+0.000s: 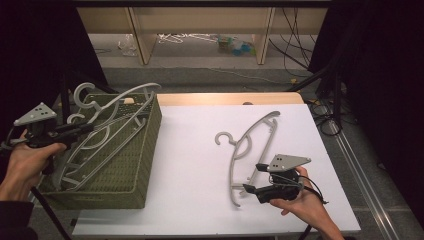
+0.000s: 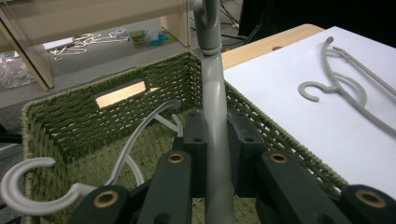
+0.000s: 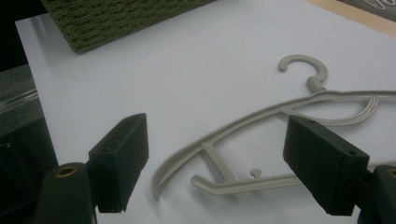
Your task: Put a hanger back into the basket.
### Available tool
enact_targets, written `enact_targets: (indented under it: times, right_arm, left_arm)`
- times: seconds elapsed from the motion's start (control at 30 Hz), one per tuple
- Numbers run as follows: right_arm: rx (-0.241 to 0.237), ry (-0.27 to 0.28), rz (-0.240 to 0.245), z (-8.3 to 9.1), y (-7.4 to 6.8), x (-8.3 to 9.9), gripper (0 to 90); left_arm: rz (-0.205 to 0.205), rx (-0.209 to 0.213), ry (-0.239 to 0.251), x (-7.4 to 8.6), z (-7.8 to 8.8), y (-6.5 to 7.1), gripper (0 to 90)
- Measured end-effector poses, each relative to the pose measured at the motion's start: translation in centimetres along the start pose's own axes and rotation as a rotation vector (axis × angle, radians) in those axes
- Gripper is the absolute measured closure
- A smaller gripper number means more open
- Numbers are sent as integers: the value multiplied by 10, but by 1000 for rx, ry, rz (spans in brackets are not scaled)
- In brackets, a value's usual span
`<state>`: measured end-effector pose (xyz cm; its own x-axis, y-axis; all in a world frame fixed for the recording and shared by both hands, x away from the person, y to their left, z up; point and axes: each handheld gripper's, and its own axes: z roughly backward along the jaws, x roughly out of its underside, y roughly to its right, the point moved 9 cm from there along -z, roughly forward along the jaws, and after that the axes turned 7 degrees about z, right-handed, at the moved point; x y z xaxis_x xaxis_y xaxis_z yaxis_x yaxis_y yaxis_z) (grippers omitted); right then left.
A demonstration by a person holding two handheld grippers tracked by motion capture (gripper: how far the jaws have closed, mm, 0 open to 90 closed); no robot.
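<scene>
1. High view, far left of the frame: the left gripper (image 1: 82, 129) is clamped on a grey hanger (image 1: 117, 107) that stands tilted over the green woven basket (image 1: 145, 165), its top curve above the basket's rim.
2. Left gripper view: the pads squeeze that hanger's bar at the frame's centre; a second hanger (image 2: 32, 186) lies inside the basket at lower left.
3. High view, centre right: a third hanger (image 1: 250, 145) lies flat on the white counter (image 1: 195, 165), well apart from the basket.
4. Lower right: the right gripper (image 1: 252, 177) sits at this hanger's lower end, jaws spread wide and holding nothing, the hanger's end between them in the right gripper view.
</scene>
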<state>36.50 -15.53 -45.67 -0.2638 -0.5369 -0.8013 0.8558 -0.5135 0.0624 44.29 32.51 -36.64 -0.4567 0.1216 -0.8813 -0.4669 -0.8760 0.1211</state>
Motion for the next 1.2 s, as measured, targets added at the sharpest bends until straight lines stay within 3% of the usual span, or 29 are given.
enact_targets:
  times: [0.3,0.43,0.67,0.93,1.13,1.2]
  right_arm:
    - [-2,-2,2,0,0,0,234]
    - [-2,-5,0,0,1,1,234]
    - [-13,-13,4,-1,-1,2,232]
    - [-6,-12,0,-1,0,1,232]
    - [-14,-16,3,-1,-1,2,231]
    - [-12,-15,5,-1,-1,2,231]
  left_arm:
    - [-4,-9,-6,12,3,-12,790]
    - [6,-36,-27,19,1,-21,790]
    - [37,-44,-47,31,-4,-30,790]
    - [62,-46,-81,42,-14,-31,788]
    - [50,-57,-163,55,-27,-31,787]
    - [66,-65,-153,57,-32,-31,786]
